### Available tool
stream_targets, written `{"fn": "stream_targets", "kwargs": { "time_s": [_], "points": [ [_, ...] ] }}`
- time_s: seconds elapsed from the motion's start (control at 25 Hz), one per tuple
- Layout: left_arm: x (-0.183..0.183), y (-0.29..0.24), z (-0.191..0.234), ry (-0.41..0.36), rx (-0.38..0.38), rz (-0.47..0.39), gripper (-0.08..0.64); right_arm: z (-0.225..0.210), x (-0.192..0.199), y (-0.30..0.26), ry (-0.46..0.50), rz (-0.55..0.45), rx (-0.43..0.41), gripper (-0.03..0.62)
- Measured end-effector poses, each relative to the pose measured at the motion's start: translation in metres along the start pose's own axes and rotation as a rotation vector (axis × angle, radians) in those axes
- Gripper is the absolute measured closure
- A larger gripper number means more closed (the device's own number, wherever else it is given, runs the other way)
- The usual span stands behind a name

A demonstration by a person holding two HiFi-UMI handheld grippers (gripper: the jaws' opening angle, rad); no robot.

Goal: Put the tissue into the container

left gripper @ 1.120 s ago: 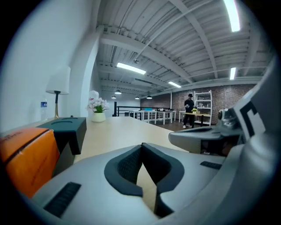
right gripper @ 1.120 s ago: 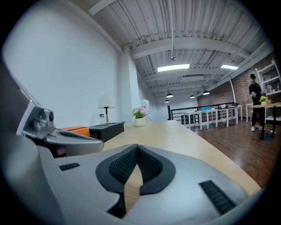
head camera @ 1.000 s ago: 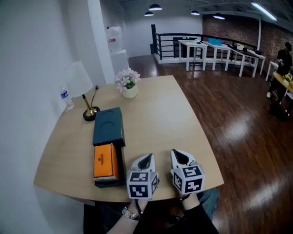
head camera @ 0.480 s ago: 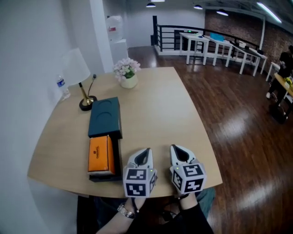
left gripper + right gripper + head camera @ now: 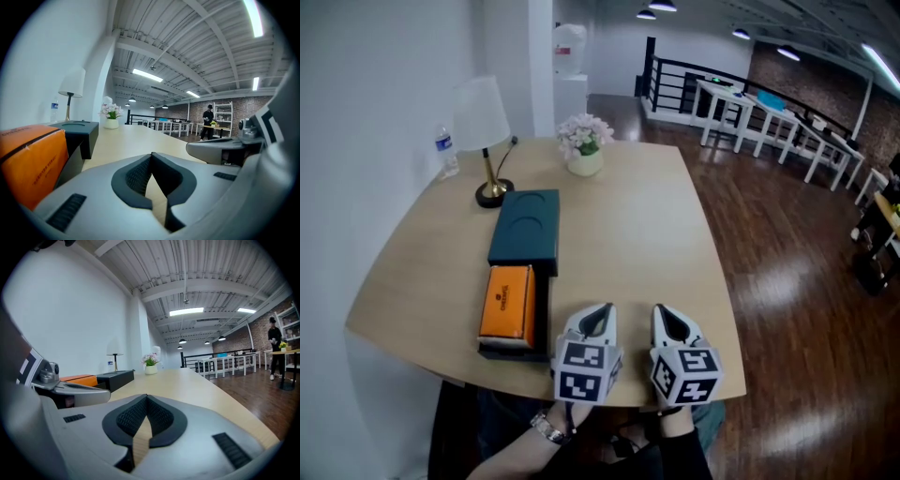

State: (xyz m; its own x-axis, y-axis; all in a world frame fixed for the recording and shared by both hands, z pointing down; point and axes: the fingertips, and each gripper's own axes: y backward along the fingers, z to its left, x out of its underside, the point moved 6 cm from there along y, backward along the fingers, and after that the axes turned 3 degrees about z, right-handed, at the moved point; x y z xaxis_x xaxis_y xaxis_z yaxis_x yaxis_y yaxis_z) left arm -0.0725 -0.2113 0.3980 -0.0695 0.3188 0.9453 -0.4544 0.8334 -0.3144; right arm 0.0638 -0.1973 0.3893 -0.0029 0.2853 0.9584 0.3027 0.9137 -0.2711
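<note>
A pale wooden table with rounded edges fills the middle of the head view, set against a white wall on its left.

A long dark container lies on the table's left half. Its long axis runs from the near edge away toward the far end. A dark teal lid covers its far part, and its black near part is uncovered.

The orange tissue pack lies in that uncovered near part. Its long axis follows the container's, one short end toward the person and the other against the lid.

A white-shaded lamp with a brass stem stands just beyond the container.

The left gripper and right gripper rest side by side at the near edge, right of the tissue pack and apart from it. They point away from the person. Each has its jaws closed together with nothing between them.

A white pot of pale flowers stands at the far end.

A small water bottle stands by the wall, left of the lamp.
</note>
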Motion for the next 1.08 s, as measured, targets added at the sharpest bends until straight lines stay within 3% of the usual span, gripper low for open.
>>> {"fn": "stream_targets", "kwargs": {
  "time_s": [1.08],
  "points": [
    [-0.0018,0.0018,0.0001,0.003,-0.004,-0.013,0.558,0.0014,-0.0022,-0.0007,0.009,0.0,-0.018,0.591]
  ]
}}
